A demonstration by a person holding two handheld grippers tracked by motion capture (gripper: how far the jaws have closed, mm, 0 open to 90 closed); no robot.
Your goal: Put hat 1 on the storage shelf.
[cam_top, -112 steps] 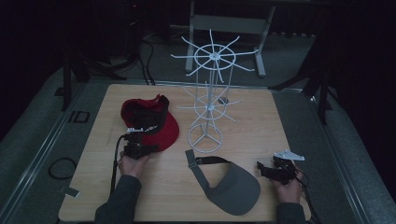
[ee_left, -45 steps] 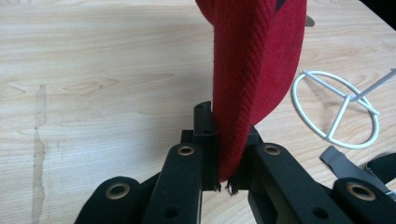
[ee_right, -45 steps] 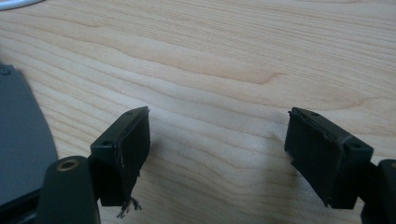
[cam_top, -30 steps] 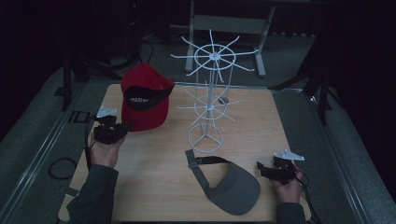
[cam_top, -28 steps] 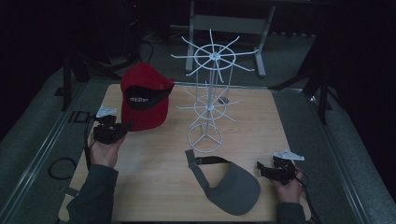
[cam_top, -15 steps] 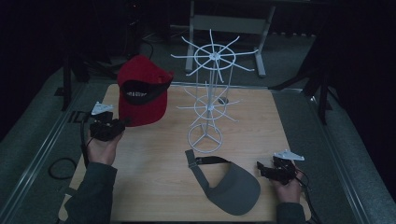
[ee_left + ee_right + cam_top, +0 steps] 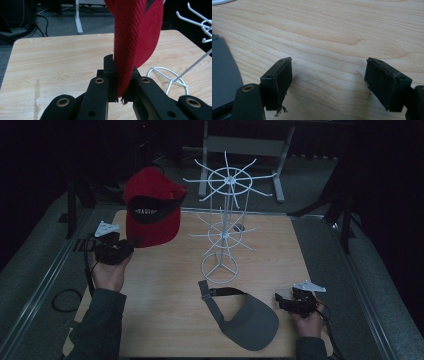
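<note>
The left gripper clamps the red cap by its brim, raised at upper left beside the white rack, not yet hung, while the right gripper rests gaping by the grey visor, untouched at lower centre

You're working in a dim room: grey carpet is surrounding the wooden table, a metal stand standing beyond the table.

Dim high view, brighter close-ups
</note>
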